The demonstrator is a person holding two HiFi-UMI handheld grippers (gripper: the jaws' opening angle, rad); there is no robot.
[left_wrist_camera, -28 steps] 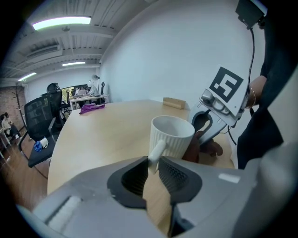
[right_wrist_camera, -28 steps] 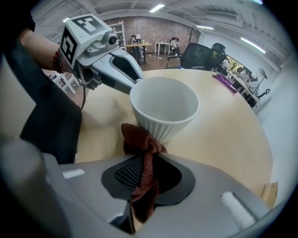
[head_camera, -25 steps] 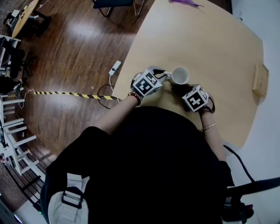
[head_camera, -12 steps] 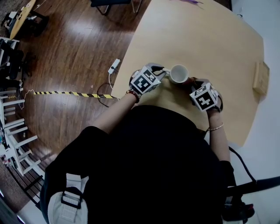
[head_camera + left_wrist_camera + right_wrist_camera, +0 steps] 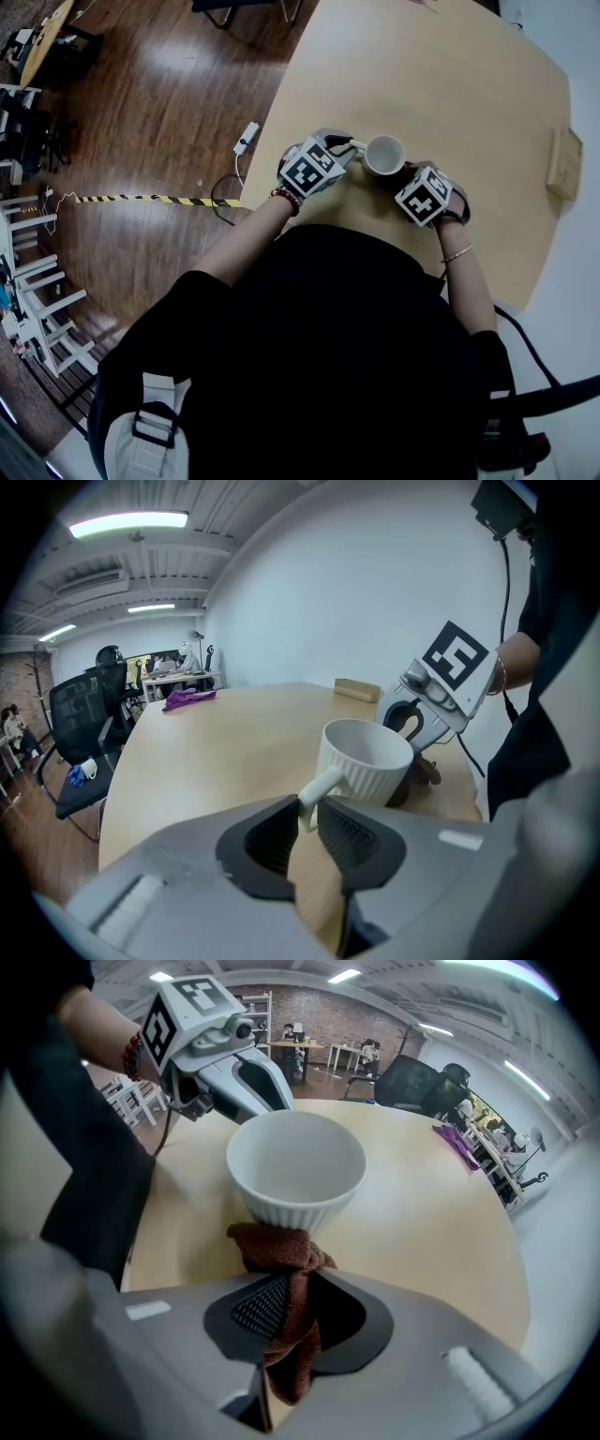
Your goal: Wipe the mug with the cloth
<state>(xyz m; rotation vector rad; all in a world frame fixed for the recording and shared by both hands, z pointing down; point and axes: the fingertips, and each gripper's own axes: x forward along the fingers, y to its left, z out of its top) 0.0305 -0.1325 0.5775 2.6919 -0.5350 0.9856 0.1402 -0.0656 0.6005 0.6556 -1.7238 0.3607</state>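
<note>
Head view puts the mug (image 5: 384, 155) upright on the counter (image 5: 469, 84), near the edge closest to the person, with a claw on either side of it. The left claw (image 5: 305, 819) comes at the mug from the handle side and is clamped on the handle (image 5: 314, 797), pads pressing the white loop, so the mug is steadied with its opening facing up. The right claw (image 5: 286, 1312) is on the side of the mug away from the handle, pointing steeply down, its jaws closed on a bunched brown cloth (image 5: 279, 1258). In the right gripper view the wad of cloth sticks out past the jaw tips and touches the mug's ribbed outer wall low down. The mug is white inside and empty. Wiping of the outer wall looks to be under way. The next stroke turns on the cloth lying against the wall opposite the handle, so the right claw is the one placed to sweep round the mug while the left claw braces it.
</note>
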